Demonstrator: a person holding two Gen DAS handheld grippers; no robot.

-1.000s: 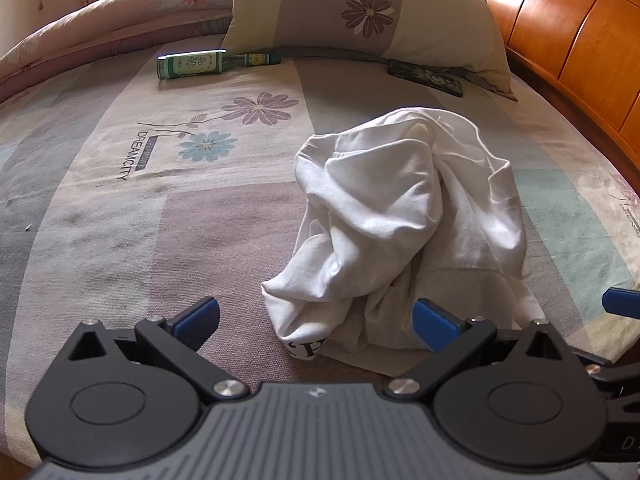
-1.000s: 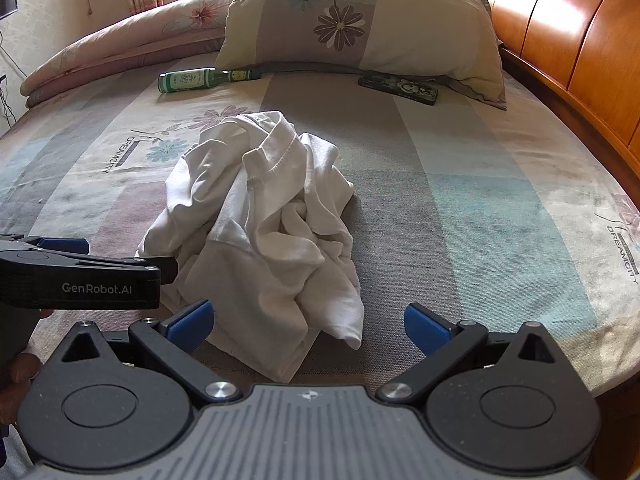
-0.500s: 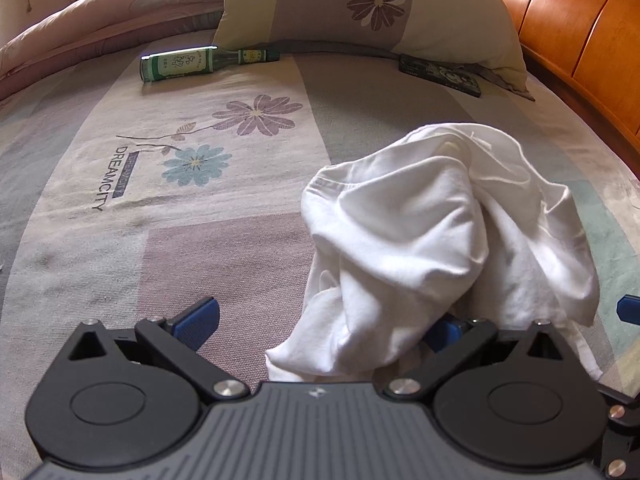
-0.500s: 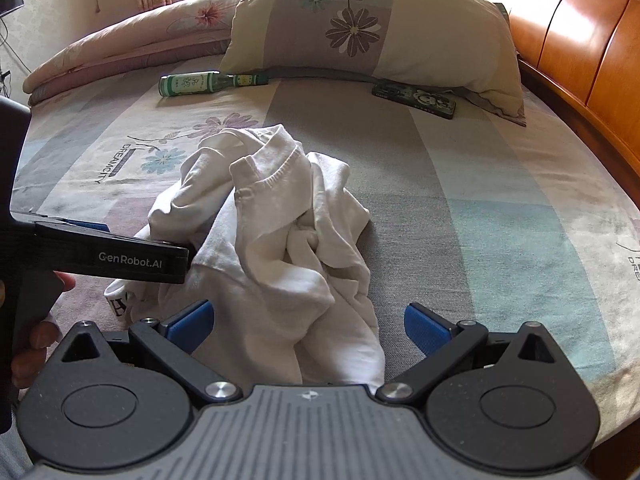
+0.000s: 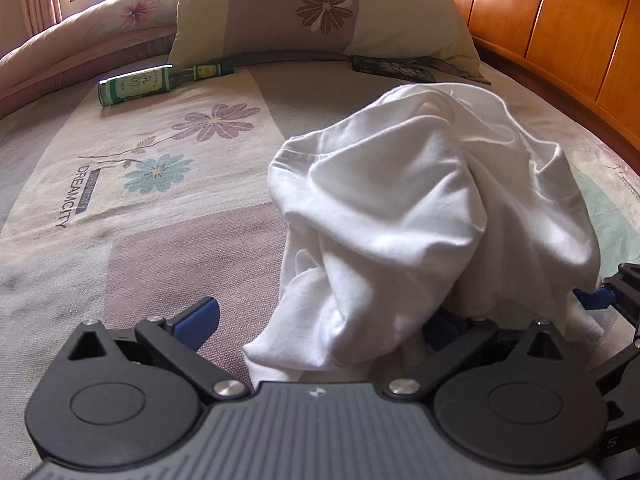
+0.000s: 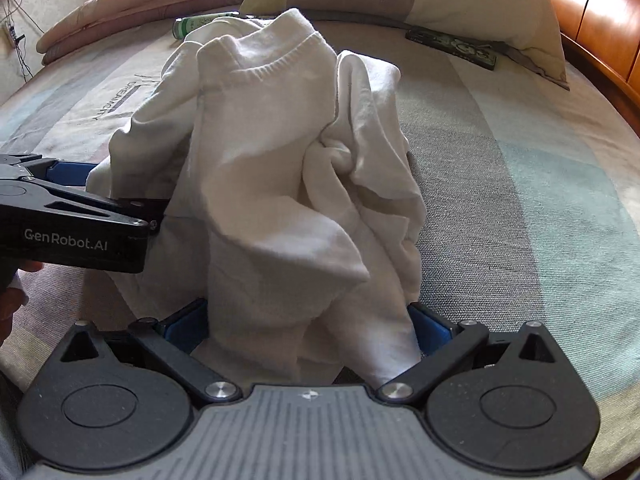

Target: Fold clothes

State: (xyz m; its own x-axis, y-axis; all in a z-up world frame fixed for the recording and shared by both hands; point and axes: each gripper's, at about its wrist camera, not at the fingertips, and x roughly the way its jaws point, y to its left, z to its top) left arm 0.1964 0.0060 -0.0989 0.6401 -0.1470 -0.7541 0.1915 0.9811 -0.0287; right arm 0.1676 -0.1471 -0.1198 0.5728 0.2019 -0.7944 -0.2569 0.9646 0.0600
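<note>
A crumpled white shirt (image 5: 400, 208) lies heaped on the bed, its ribbed collar (image 6: 264, 60) on top. My left gripper (image 5: 318, 322) is open at the heap's near left edge; cloth hangs between its blue pads and hides most of the right one. My right gripper (image 6: 308, 330) is open too, pushed against the shirt's (image 6: 280, 184) near edge, with a fold of fabric filling the gap between its fingers. The left gripper (image 6: 106, 190) shows from the side in the right wrist view, reaching into the heap. The right gripper's blue tip (image 5: 592, 298) shows at the right edge of the left wrist view.
A flower-print bedsheet (image 5: 160, 200) covers the bed. At the head end lie a green glass bottle (image 5: 160, 80), a large pillow (image 5: 320, 4) and a flat dark case (image 6: 452, 46). A wooden headboard (image 5: 560, 20) runs along the right. A rolled quilt (image 6: 140, 4) lies at the back left.
Both grippers have moved forward and low to the shirt; its near edge now sits between each pair of fingers. Both jaws stay as wide as before.
</note>
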